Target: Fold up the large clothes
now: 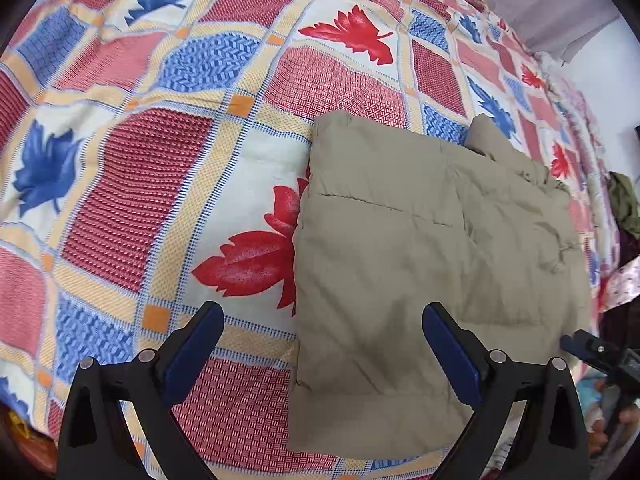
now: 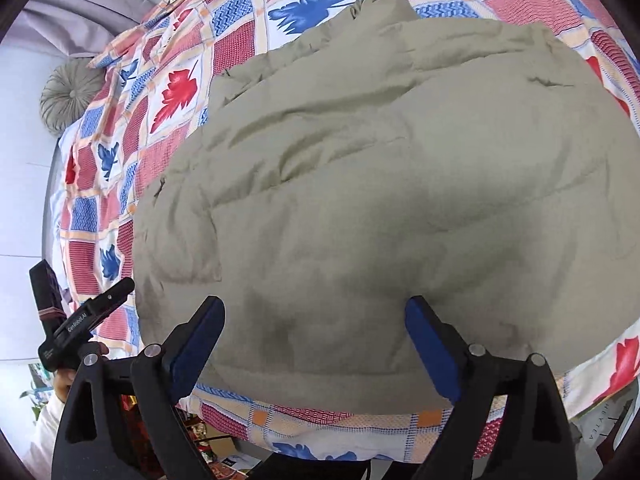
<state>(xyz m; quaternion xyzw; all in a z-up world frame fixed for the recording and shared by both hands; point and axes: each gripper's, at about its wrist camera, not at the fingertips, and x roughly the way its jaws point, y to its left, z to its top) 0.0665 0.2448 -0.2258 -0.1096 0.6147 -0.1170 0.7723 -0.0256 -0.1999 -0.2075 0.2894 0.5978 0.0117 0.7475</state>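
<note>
A khaki padded jacket lies folded into a thick rectangle on the patterned bed cover. My left gripper hangs open above the jacket's near left edge, one finger over the cover and the other over the jacket, with nothing between them. In the right wrist view the jacket fills the middle, and my right gripper stands wide open just above its near edge, gripping nothing. The left gripper's tip shows at the left, held by a hand.
The bed cover has red and blue leaf squares. A round grey-green cushion lies past the bed's far left side. Dark green clothing is heaped beyond the bed's right edge. The bed's front edge runs below the jacket.
</note>
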